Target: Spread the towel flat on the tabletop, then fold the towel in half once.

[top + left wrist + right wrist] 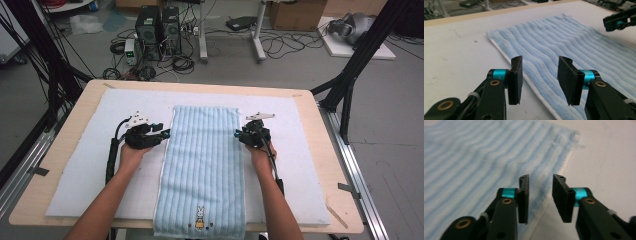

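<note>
While both grippers' fingers gape, left gripper (166,133) and right gripper (237,134) flank towel (202,165) edges, bare mat (85,165) outside.

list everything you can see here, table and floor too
towel: 1, light blue striped, flat along the middle of the mat, near end hanging over the table edge
rabbit motif: 1, white and yellow, on the towel's near end
mat: 1, white, covering most of the table
table: 1, pale wood, centre
computer towers: 2, black, on the floor beyond the table
cables: many, black, across the floor
cardboard box: 1, brown, floor at far right
frame struts: black, both sides of the table
left gripper: 1, black and teal, open at the towel's left edge
right gripper: 1, black and teal, open at the towel's right edge
forearms: 2, entering from the bottom
</note>
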Demonstrator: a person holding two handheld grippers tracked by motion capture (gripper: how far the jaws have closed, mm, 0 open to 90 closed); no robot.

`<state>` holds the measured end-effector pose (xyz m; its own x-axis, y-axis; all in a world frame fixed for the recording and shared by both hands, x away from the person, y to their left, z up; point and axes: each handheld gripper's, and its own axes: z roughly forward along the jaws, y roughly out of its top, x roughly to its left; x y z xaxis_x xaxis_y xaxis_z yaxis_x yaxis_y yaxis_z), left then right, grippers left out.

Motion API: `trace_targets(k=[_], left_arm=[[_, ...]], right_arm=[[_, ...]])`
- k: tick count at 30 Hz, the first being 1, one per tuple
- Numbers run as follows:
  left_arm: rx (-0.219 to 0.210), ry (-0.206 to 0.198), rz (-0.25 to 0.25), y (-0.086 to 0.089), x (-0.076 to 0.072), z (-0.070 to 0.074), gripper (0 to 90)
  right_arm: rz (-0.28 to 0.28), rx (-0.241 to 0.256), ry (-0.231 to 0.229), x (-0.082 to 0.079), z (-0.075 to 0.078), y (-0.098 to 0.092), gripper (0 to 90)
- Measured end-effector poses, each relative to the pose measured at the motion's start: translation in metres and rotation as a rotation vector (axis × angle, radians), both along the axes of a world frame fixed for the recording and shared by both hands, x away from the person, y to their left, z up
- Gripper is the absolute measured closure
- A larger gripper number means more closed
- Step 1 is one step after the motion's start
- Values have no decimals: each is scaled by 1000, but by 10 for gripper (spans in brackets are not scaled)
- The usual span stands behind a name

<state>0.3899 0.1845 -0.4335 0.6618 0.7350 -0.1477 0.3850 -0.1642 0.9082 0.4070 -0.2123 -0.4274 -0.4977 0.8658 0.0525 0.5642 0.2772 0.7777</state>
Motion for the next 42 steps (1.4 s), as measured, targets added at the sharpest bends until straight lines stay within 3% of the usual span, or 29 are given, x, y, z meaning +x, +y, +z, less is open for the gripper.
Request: trace_targets(k=[4,7,8,14,20,32,42], left_arm=[[-18,-5,-25,2,-8,1,413],[4,16,32,-2,-11,1,171],[2,14,33,-2,-12,1,153],[-24,-15,23,1,-19,3,170],[-76,-17,49,9,-20,4,167],[-107,-29,71,13,-21,5,169],[-117,-3,68,14,-19,2,170]], right_arm=[[84,35,-23,-26,10,-14,438],[108,8,-46,-47,12,-27,434],[107,8,-59,-53,12,-32,419],[76,68,-109,-71,10,-57,280],[63,99,-150,-73,13,-64,112],[42,96,-141,-76,12,-65,109],[43,91,-120,-73,7,-63,108]])
